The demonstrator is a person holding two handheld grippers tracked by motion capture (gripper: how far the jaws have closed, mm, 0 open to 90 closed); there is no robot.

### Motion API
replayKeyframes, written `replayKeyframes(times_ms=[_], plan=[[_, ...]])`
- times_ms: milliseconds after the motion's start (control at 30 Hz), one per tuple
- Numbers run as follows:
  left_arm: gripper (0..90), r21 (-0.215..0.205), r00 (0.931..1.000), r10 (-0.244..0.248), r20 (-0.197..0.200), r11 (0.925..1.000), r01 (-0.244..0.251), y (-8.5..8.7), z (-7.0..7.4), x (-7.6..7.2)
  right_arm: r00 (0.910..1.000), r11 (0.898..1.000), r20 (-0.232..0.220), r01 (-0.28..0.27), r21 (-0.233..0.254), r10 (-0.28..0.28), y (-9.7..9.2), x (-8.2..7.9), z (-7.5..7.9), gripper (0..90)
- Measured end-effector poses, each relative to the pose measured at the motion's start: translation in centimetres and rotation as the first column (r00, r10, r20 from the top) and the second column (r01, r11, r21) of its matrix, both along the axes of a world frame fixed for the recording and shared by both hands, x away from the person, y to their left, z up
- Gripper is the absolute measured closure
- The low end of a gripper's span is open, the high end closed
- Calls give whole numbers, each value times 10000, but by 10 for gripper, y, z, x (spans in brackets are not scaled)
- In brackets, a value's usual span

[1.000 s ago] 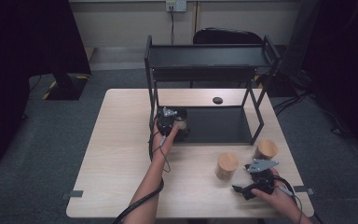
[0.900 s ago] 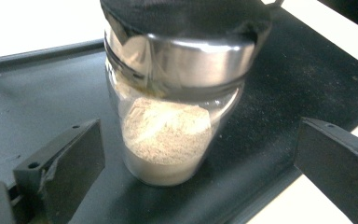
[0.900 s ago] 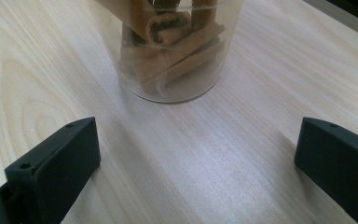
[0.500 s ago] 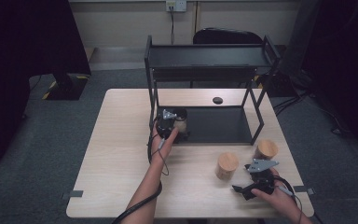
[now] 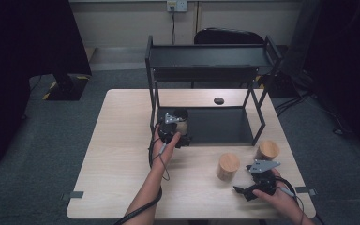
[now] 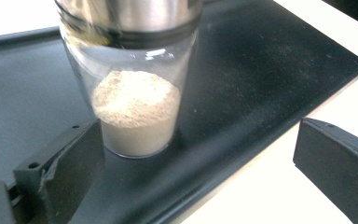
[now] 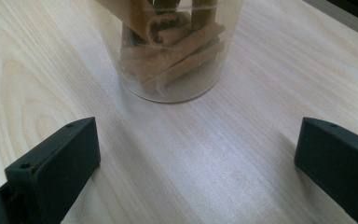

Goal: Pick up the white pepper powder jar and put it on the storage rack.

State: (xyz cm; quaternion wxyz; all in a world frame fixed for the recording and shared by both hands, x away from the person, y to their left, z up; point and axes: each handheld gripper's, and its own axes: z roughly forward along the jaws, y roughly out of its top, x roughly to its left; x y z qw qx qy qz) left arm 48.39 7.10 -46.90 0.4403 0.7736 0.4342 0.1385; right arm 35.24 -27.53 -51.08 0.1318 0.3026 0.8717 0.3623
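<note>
A glass jar of pale powder (image 6: pixel 137 119) with a metal lid stands on the black lower shelf tray (image 6: pixel 242 79). From above, this jar (image 5: pixel 182 123) is at the tray's front left corner. My left gripper (image 6: pixel 205 154) is open, its left jaw close beside the jar's base, and in the high view this left gripper (image 5: pixel 182 135) sits at the tray's front edge. Ahead of my open right gripper (image 7: pixel 196 158) a clear jar of cinnamon sticks (image 7: pixel 175 51) stands on the wooden table. The high view has the right gripper (image 5: pixel 243 191) near the table's front right.
A black two-tier shelf (image 5: pixel 211 58) stands at the back of the light wooden table (image 5: pixel 122 140). Two wooden-lidded jars (image 5: pixel 228 165) (image 5: pixel 267 150) stand in front of the shelf's right end. A small black disc (image 5: pixel 219 100) lies behind the lower tray.
</note>
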Motion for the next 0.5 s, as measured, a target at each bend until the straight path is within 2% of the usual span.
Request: replayKeyframes(times_ms=[267,500], plan=[[16,166,9996,-295,-32,9994,295,1,0,-9,10000,10000,-1,0,1,0,0,0,0,0],[17,109,9978,-656,79,9978,655,1,3,-18,10000,10000,1,-1,-1,1,0,0,0,0]])
